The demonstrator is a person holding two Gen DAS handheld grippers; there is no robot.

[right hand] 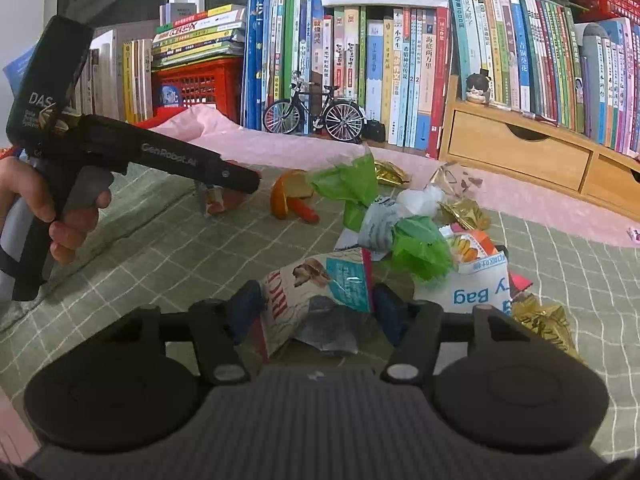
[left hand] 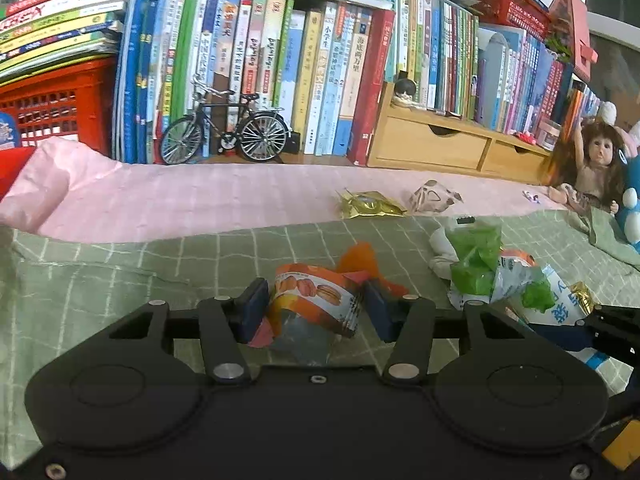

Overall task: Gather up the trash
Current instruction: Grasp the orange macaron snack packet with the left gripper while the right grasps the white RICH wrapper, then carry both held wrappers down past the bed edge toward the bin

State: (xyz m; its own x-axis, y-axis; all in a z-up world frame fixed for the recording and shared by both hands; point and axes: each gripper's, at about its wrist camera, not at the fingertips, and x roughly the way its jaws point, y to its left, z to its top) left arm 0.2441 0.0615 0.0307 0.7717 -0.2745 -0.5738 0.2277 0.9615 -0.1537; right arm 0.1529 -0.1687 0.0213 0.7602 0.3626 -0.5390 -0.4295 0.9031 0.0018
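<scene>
An orange snack wrapper printed with macarons (left hand: 316,296) lies on the green checked cloth (left hand: 120,280). My left gripper (left hand: 316,308) has both blue pads pressed against its sides. In the right wrist view my right gripper (right hand: 318,308) is shut on a crumpled wrapper with red letters and a teal panel (right hand: 320,284). That view also shows a hand (right hand: 68,216) holding the left gripper (right hand: 236,184) at the left. More trash lies in a pile: green plastic (right hand: 420,244), a white packet marked "Bag" (right hand: 472,292), gold wrappers (right hand: 548,324) and an orange scrap (right hand: 288,196).
A gold wrapper (left hand: 372,204) and a pale wrapper (left hand: 432,196) lie on the pink cloth (left hand: 200,200) behind. Further back stand a toy bicycle (left hand: 224,132), rows of books (left hand: 320,80), a wooden drawer unit (left hand: 440,144), a red basket (left hand: 48,100) and a doll (left hand: 596,160).
</scene>
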